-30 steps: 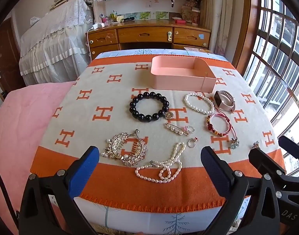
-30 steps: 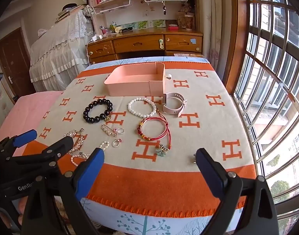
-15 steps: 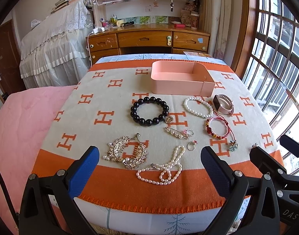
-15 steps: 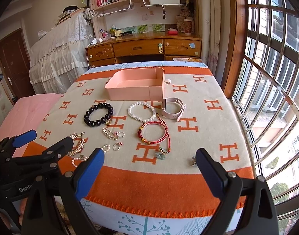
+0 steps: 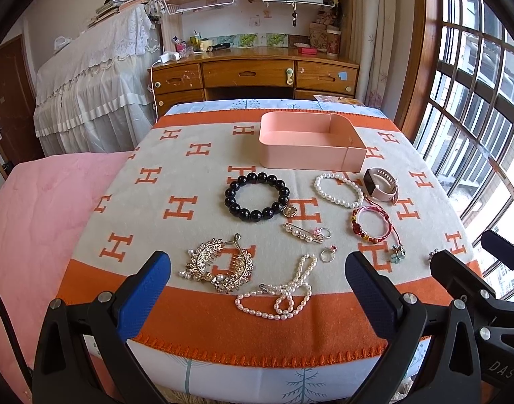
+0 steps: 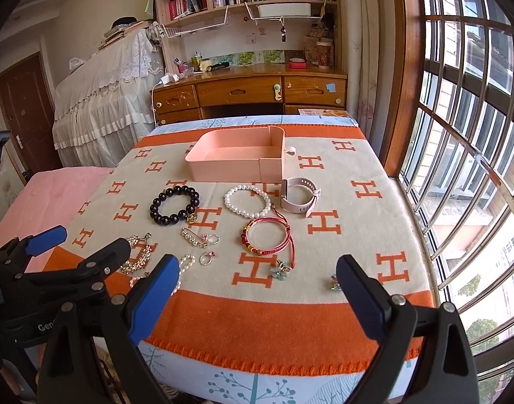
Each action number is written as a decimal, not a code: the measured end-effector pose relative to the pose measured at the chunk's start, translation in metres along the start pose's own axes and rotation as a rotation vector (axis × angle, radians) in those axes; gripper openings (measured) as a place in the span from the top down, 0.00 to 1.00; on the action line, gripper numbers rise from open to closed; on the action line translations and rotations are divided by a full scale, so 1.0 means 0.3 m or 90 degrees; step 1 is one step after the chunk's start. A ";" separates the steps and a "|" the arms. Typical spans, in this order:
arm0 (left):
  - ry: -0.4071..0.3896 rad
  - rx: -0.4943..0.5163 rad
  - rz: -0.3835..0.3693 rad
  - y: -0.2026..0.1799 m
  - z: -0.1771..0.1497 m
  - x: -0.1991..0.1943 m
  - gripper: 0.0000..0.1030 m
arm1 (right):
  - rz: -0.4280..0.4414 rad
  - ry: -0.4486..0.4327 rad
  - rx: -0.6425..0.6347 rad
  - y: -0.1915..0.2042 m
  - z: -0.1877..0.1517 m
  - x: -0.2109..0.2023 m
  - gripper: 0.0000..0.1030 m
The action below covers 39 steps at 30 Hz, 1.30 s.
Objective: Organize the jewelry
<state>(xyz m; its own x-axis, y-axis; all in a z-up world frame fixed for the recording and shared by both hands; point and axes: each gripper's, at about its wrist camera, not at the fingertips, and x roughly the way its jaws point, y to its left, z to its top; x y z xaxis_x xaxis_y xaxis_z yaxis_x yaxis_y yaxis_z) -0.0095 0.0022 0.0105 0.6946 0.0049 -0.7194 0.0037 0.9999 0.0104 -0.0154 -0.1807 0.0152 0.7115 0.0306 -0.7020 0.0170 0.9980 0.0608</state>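
Observation:
Jewelry lies spread on the orange and cream blanket (image 5: 176, 181). A pink tray (image 5: 307, 143) stands empty at the far side; it also shows in the right wrist view (image 6: 236, 163). In front of it lie a black bead bracelet (image 5: 257, 200), a pearl bracelet (image 5: 337, 190), a pink watch (image 5: 379, 185), a red cord bracelet (image 5: 371, 225), a pearl pin (image 5: 300, 233), a ring (image 5: 327, 255), a gold hair comb (image 5: 220, 266) and a pearl necklace (image 5: 280, 294). My left gripper (image 5: 257, 286) is open above the near edge. My right gripper (image 6: 257, 284) is open and empty beside it.
A small charm (image 6: 334, 282) lies near the right gripper's right finger. A pink quilt (image 5: 31, 222) lies to the left. A wooden desk (image 5: 253, 75) stands beyond the table. A barred window (image 6: 469, 134) runs along the right side.
Both grippers have tilted up and drawn back a little, so the jewelry and tray sit lower in both views. Nothing on the blanket has moved.

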 end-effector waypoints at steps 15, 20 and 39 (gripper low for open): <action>-0.009 0.000 0.001 -0.002 0.009 -0.019 0.01 | 0.006 -0.012 0.001 0.002 -0.002 -0.014 0.07; -0.010 0.000 0.001 -0.001 0.009 -0.020 0.01 | 0.006 -0.012 0.001 0.001 -0.001 -0.015 0.07; -0.013 0.000 0.000 -0.006 0.024 -0.027 0.01 | 0.008 -0.016 0.002 0.003 0.002 -0.017 0.07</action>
<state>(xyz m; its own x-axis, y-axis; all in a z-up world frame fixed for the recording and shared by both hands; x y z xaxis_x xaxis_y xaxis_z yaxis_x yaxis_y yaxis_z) -0.0099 0.0001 0.0213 0.7097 0.0050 -0.7045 0.0036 0.9999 0.0107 -0.0185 -0.1801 0.0193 0.7288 0.0419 -0.6835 0.0096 0.9974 0.0714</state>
